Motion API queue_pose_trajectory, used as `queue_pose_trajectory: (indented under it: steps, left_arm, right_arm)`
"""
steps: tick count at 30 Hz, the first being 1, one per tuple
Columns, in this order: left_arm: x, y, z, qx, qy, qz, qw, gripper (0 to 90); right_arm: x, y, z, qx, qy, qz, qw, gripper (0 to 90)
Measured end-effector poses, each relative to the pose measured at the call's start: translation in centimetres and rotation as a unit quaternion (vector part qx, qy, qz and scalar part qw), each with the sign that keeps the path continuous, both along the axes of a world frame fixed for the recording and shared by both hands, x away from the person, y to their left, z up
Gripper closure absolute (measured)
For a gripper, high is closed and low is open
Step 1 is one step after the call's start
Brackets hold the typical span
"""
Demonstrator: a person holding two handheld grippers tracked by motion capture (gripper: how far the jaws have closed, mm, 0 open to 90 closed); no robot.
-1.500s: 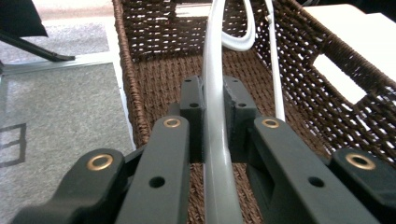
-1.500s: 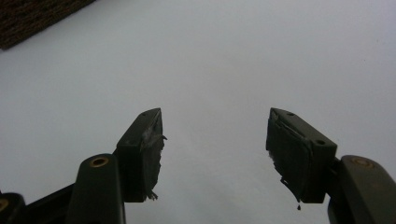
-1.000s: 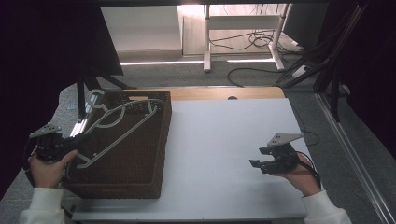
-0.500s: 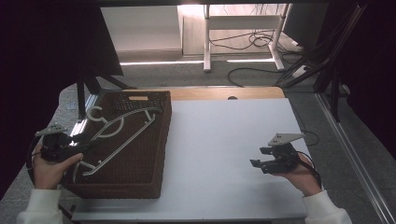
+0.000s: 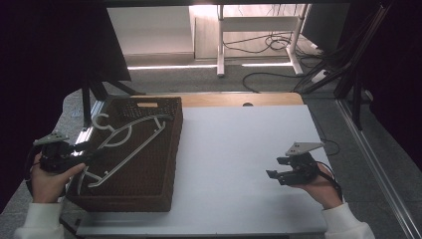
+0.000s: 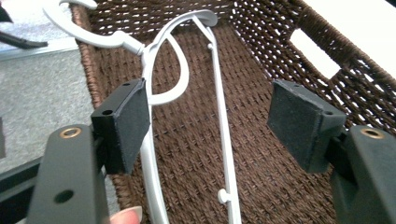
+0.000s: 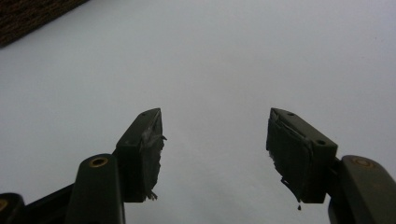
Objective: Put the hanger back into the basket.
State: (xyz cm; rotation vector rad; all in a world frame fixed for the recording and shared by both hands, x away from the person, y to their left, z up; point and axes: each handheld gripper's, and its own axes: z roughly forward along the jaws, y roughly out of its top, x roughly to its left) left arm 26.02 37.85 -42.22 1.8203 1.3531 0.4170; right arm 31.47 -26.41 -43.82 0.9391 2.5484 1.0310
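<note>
The left gripper (image 6: 208,126) sits with its jaws spread wide at the near left edge of the basket (image 5: 171,149), and nothing is between the pads. A second ago it held the white hanger (image 5: 124,144) up over the basket; half a second ago it was lowering it. Now the hanger lies flat on the woven floor, its hook (image 6: 70,18) poking over the far left rim. In the left gripper view one hanger arm runs just beside the left pad, close enough that contact can't be ruled out, but there is no pinch. So that reads as a release: hanger delivered into the basket, placing step looks done. Over on the right, the right gripper (image 5: 283,172) hovers above the bare white surface (image 5: 239,149), jaws apart and empty, unmoved throughout, well away from the basket.
</note>
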Motion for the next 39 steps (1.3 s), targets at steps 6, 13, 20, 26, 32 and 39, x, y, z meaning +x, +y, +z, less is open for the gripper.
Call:
queue_pose_trajectory:
  steps: [6, 13, 20, 26, 32, 39]
  left_arm:
    - [-0.4, -0.1, 0.2, 0.001, 0.0, 0.003, 1.0, 33.2]
    - [-0.7, -0.9, 0.1, 0.022, 0.029, 0.014, 0.9992, 42.3]
    - [-0.6, -1.4, -0.9, 0.066, 0.058, 0.037, 0.9954, 60.5]
    - [-0.7, -0.9, -0.4, 0.07, 0.05, 0.061, 0.9944, 83.4]
    - [-0.2, -1.2, -1.2, 0.116, 0.078, 0.078, 0.9871, 90.0]
    - [-0.2, -1.6, -1.0, 0.141, 0.073, 0.089, 0.9833, 90.0]
  right_arm:
    - [0.0, -0.1, 0.0, -0.002, 0.0, -0.001, 1.0, 36.0]
    - [0.0, -0.1, 0.0, -0.001, -0.001, 0.0, 1.0, 36.0]
    - [0.0, -0.1, 0.0, -0.002, -0.001, 0.0, 1.0, 36.0]
    - [0.1, 0.0, -0.1, -0.002, 0.0, 0.001, 1.0, 35.9]
    - [0.1, -0.1, -0.1, -0.003, -0.001, 0.0, 1.0, 35.9]
    - [0.1, -0.1, -0.1, -0.004, -0.003, 0.001, 1.0, 35.8]
